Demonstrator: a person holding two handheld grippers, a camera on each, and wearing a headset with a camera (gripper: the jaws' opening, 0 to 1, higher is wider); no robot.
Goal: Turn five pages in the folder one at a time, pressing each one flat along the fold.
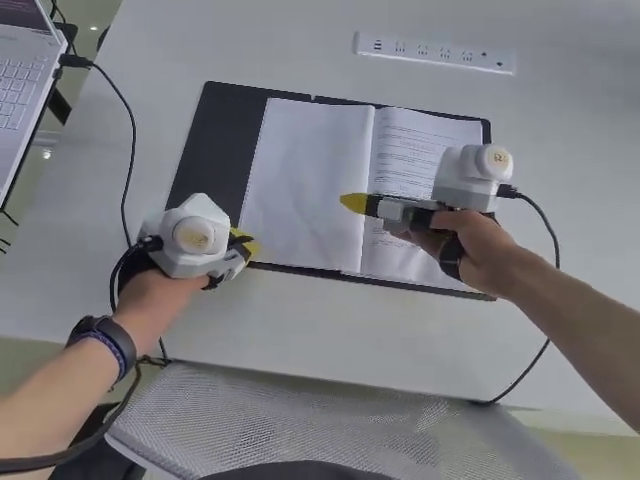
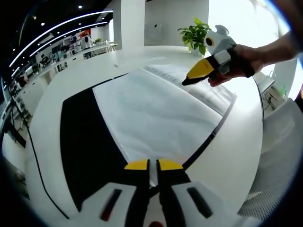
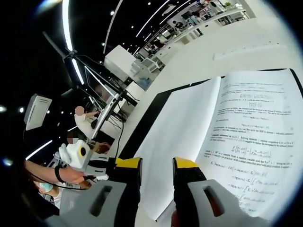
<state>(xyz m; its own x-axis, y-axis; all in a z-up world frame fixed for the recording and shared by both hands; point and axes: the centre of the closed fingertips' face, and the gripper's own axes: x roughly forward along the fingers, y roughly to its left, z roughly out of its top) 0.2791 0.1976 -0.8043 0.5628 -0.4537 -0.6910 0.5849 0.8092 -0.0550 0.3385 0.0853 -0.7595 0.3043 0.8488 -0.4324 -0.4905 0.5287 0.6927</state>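
— Where is your left tool?
— Nearest me: my left tool (image 2: 153, 165) is sitting at the near edge of the open folder (image 1: 215, 140), jaws almost touching. I cannot tell whether it is pinching the blank page (image 1: 305, 180).
— And the right?
— My right tool (image 1: 352, 203) is pointing at the fold, jaws slightly apart, gripping nothing. The folder is lying on the surface (image 1: 300, 320), a power strip (image 1: 435, 52) beyond.

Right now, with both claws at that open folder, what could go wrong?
The left claw sits at the lower corner of the blank page; a tug could crease or tear it. The right claw is open by the fold; sliding it might wrinkle the printed page.
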